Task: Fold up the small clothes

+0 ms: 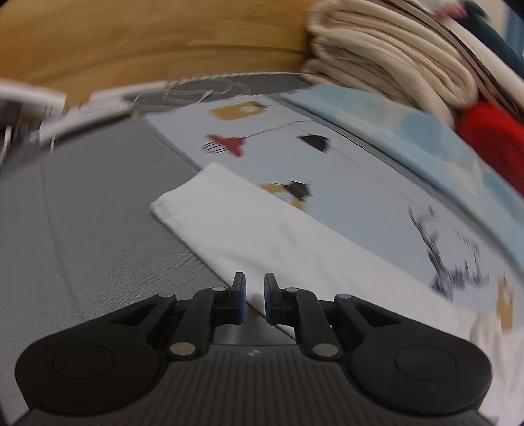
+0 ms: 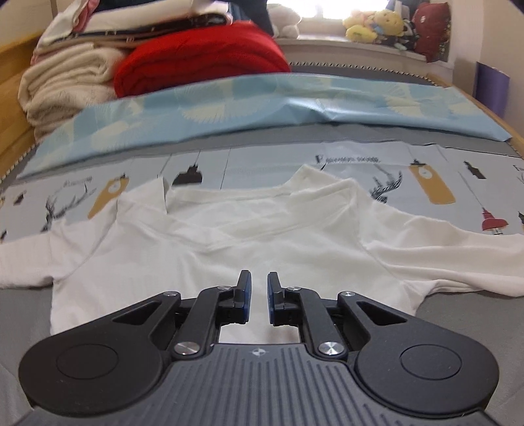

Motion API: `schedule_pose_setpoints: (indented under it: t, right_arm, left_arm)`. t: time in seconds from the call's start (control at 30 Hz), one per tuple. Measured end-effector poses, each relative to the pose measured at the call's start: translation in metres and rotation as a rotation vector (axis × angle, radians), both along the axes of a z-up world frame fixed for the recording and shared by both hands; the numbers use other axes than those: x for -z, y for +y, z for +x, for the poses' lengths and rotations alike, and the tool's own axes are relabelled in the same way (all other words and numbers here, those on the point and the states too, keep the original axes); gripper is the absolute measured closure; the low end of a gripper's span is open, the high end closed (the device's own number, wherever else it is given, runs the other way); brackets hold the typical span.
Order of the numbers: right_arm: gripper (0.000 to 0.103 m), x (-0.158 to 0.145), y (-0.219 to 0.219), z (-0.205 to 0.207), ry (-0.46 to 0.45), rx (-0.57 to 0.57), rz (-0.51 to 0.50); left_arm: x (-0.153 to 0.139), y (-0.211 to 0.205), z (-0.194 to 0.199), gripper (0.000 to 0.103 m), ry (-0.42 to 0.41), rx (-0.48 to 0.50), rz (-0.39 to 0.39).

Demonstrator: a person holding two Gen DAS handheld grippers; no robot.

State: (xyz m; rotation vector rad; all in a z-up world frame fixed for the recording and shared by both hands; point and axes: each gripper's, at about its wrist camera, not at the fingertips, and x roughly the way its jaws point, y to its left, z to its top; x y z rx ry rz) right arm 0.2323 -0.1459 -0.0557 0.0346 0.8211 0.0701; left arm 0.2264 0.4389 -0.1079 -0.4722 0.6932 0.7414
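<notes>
A white long-sleeved top is seen spread flat on a bed, its collar turned away from the right wrist camera and its sleeves stretched out to both sides. It lies partly on a grey mattress surface and partly on a pale printed cloth marked with deer, lamps and yellow shapes.

The right gripper is held low over the body of the top, below the collar. Its jaws are set to a narrow gap, blue pads facing each other, and nothing is caught between them; white fabric is seen through the gap. Whether the fingertips touch the fabric cannot be told.

The left gripper is held over the edge of one sleeve, where white fabric meets the grey surface. Its jaws are likewise parted narrowly, with nothing gripped between the pads. This view is blurred, and contact with the sleeve cannot be judged.

Beyond the top, a light blue patterned sheet is laid across the bed. Behind it, a red folded blanket and cream folded towels are stacked against a wooden bed frame. Plush toys are lined up on a windowsill in the far background
</notes>
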Motion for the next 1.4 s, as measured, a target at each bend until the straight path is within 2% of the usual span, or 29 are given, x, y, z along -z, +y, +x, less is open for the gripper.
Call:
schedule_pose_setpoints:
  t: [0.1,0.2,0.3,0.33,0.37,0.43,0.47,0.53,0.63,0.67,0.73,0.83,0.9,1.0,1.03,1.1,1.13,1.17,1.23,1.27,1.33,1.4]
  right_arm:
    - [0.093,0.011,0.012,0.003,0.029,-0.028,-0.025]
    - [0.093,0.018,0.021,0.003,0.046,-0.051,-0.043]
    - [0.093,0.02,0.025,0.005,0.058,-0.053,-0.046]
    - [0.093,0.021,0.026,0.005,0.063,-0.05,-0.044]
    - [0.093,0.021,0.026,0.006,0.066,-0.048,-0.042]
    - [0.093,0.021,0.027,0.006,0.067,-0.049,-0.036]
    - [0.093,0.02,0.027,0.006,0.065,-0.05,-0.036]
    - [0.093,0.018,0.026,0.005,0.059,-0.049,-0.037]
    - [0.093,0.013,0.021,0.005,0.05,-0.038,-0.025]
    - [0.093,0.011,0.018,0.005,0.049,-0.032,-0.018]
    - [0.093,0.007,0.013,0.005,0.045,-0.017,-0.001]
    - [0.093,0.001,0.006,0.006,0.038,0.007,0.023]
    - [0.093,-0.003,0.002,0.006,0.028,0.022,0.042]
    - [0.093,-0.005,-0.007,0.006,0.023,0.056,0.053]
    - [0.093,-0.005,-0.011,0.006,0.024,0.071,0.056]
    - [0.093,-0.002,-0.018,0.006,0.033,0.097,0.058]
    - [0.093,0.0,-0.023,0.007,0.04,0.11,0.057]
    - [0.093,0.001,-0.026,0.007,0.047,0.12,0.058]
    - [0.093,0.005,-0.032,0.009,0.056,0.135,0.064]
    - [0.093,0.007,-0.035,0.011,0.062,0.146,0.069]
    - [0.093,0.009,-0.037,0.015,0.072,0.168,0.088]
    - [0.093,0.009,-0.033,0.02,0.066,0.164,0.109]
  left_arm:
    - [0.011,0.02,-0.003,0.08,-0.029,-0.042,-0.06]
    - [0.024,0.033,-0.008,0.081,-0.052,-0.071,-0.118]
    - [0.025,0.033,-0.006,0.082,-0.067,-0.054,-0.116]
    - [0.024,0.033,-0.003,0.087,-0.063,-0.043,-0.107]
    - [0.024,0.031,0.0,0.099,-0.049,-0.032,-0.09]
    - [0.017,0.02,0.008,0.1,-0.015,-0.019,-0.025]
    - [0.005,0.011,0.011,0.1,-0.024,-0.018,0.011]
    - [-0.027,-0.009,0.015,0.1,-0.111,0.02,0.033]
    - [-0.086,-0.062,0.017,0.1,-0.223,0.142,0.095]
    - [-0.104,-0.084,0.017,0.1,-0.25,0.189,0.091]
    - [-0.127,-0.126,0.022,0.1,-0.272,0.282,0.057]
    - [-0.146,-0.194,0.027,0.1,-0.265,0.416,0.041]
    - [-0.146,-0.242,0.035,0.1,-0.272,0.515,0.021]
    - [-0.123,-0.325,0.042,0.1,-0.281,0.7,-0.035]
    - [-0.11,-0.349,0.047,0.099,-0.251,0.774,-0.084]
    - [-0.08,-0.392,0.062,0.098,-0.121,0.954,-0.237]
    - [-0.071,-0.403,0.065,0.094,-0.09,1.005,-0.268]
    - [-0.065,-0.409,0.067,0.094,-0.066,1.027,-0.257]
    - [-0.067,-0.4,0.068,0.09,-0.059,0.982,-0.203]
    - [-0.069,-0.389,0.069,0.089,-0.071,0.942,-0.199]
    - [-0.071,-0.356,0.069,0.089,-0.108,0.821,-0.229]
    - [-0.068,-0.328,0.072,0.089,-0.111,0.702,-0.257]
